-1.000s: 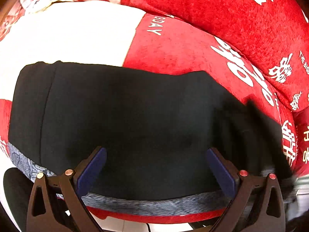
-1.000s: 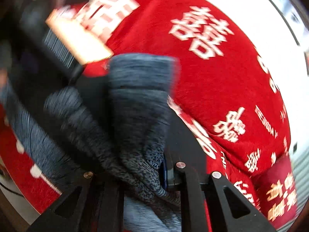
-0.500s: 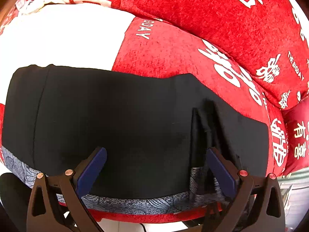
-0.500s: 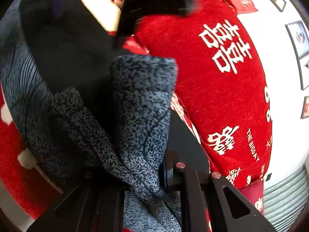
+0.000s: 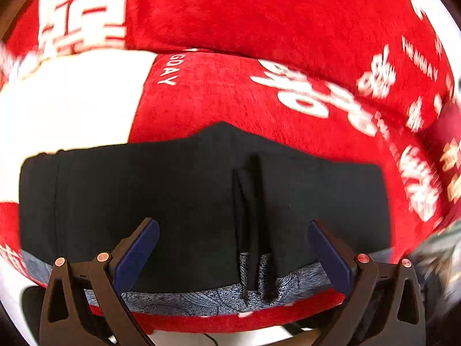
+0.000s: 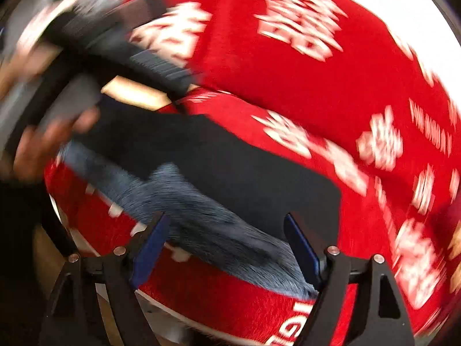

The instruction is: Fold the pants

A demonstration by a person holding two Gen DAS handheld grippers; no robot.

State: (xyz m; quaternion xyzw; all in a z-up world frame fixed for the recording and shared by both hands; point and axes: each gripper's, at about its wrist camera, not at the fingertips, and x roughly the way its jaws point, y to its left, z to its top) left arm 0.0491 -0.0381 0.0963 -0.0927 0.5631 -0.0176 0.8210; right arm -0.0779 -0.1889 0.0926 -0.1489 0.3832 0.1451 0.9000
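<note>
pants point(image 5: 173, 201): folded flat at sofa point(image 5: 259, 101) front edge | left claw point(image 5: 233, 248): apart, empty | right claw point(image 6: 227, 248): opening, nothing gripped

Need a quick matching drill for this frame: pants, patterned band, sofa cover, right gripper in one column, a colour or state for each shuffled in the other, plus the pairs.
Column 1
1. pants
2. patterned band
3. sofa cover
4. right gripper

Column 2
A. red with white characters
B. jaws opening, nothing pinched between them
C. black, lying flat, folded
D. grey-blue strip along the near edge of the pants

Pairs: 1-C, 2-D, 3-A, 4-B
</note>
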